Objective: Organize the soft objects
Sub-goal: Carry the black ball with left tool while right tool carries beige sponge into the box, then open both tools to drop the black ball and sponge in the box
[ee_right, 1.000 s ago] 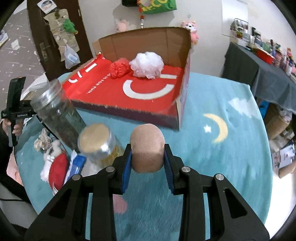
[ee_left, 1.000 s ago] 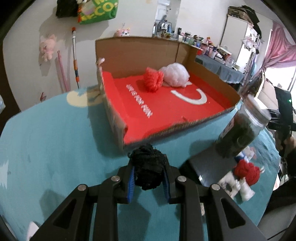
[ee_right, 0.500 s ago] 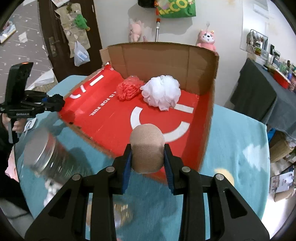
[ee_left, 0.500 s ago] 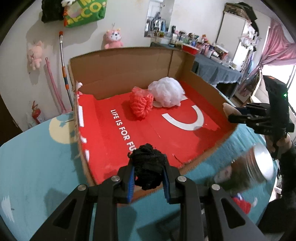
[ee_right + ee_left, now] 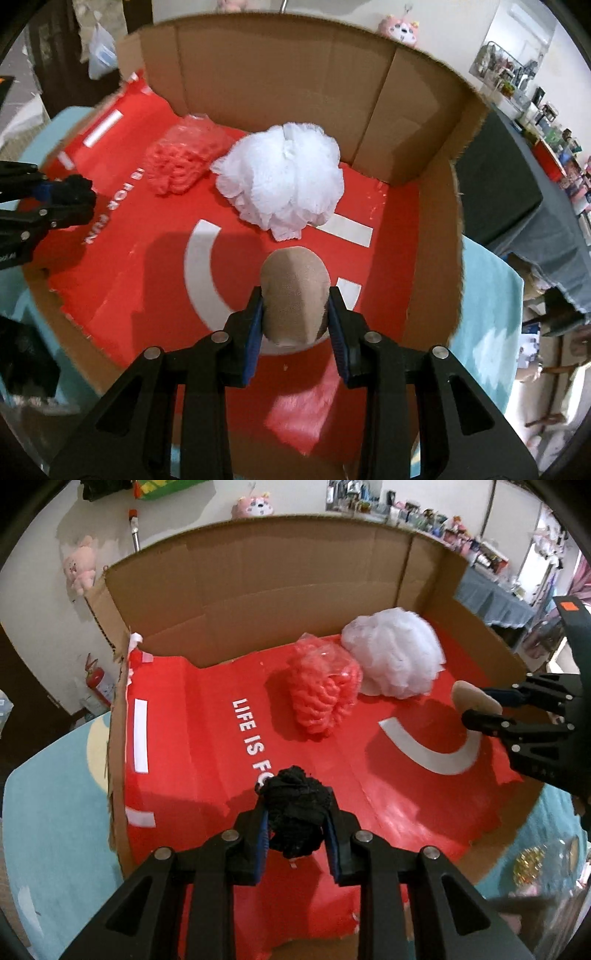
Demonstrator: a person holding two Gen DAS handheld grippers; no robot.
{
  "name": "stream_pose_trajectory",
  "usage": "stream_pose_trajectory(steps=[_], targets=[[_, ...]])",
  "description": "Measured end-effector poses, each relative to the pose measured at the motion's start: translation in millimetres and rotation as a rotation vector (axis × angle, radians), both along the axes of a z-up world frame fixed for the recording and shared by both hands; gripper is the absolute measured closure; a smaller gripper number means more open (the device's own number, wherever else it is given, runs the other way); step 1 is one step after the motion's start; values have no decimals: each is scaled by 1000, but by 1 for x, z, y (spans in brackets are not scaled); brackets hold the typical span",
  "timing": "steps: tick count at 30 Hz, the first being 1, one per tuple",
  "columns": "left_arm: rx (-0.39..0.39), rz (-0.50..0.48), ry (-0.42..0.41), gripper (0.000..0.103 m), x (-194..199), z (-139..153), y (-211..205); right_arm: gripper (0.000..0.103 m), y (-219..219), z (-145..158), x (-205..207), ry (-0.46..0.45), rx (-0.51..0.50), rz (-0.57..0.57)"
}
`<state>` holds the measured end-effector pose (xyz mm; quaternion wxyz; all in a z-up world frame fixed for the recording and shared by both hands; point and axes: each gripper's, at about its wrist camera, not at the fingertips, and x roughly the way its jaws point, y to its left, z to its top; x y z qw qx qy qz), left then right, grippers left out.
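We are carrying a black fabric wad (image 5: 295, 808) clamped in our left gripper (image 5: 297, 834) and a tan foam ball (image 5: 294, 295) pinched in our right gripper (image 5: 295, 325), both hanging above the red floor of the cardboard box (image 5: 436, 236), probably for dropping inside. The red yarn bundle (image 5: 325, 694) and white mesh pouf (image 5: 284, 177) are crowding the back wall, leaving the near floor free; the low torn front edge is posing little obstruction.
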<state>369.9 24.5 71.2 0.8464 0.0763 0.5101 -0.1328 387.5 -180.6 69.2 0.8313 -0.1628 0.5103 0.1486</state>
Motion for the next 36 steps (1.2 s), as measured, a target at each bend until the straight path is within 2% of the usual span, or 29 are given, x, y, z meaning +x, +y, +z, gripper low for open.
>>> stream_pose_trajectory(steps=[8,10,11,12,16,18,20,22,24,26,31,36], targets=[[60,37,30,75,18,-15,3,71,6,-19,21,59,-57,-10],[63,39,40,75,19,-18,4,66,4,-21,24,61,-50,-18],[66,39,43,75,19,-20,5,55,3,-21,25,60,-48,-20],[71,43,39,73,18,-20,6,50,2,-21,26,58,-45,-20],[65,48,37,70,18,-21,9,49,0,-24,25,56,-49,-18],[65,47,34,66,19,-22,9,49,-2,-24,25,55,-46,-19],[60,42,22,53,18,-22,12,49,-2,-24,25,54,-43,-20],[58,39,3,47,16,-18,12,49,-3,-22,22,50,-38,-19],[49,38,-15,46,16,-14,10,48,-6,-18,20,43,-25,-21],[39,34,-32,40,11,-8,10,46,-8,-11,14,35,-12,-20],[1,32,-129,27,-19,26,10,44,-12,15,-6,-7,34,-18],[-54,39,-245,12,-62,68,12,36,-15,53,-43,-83,100,-23]])
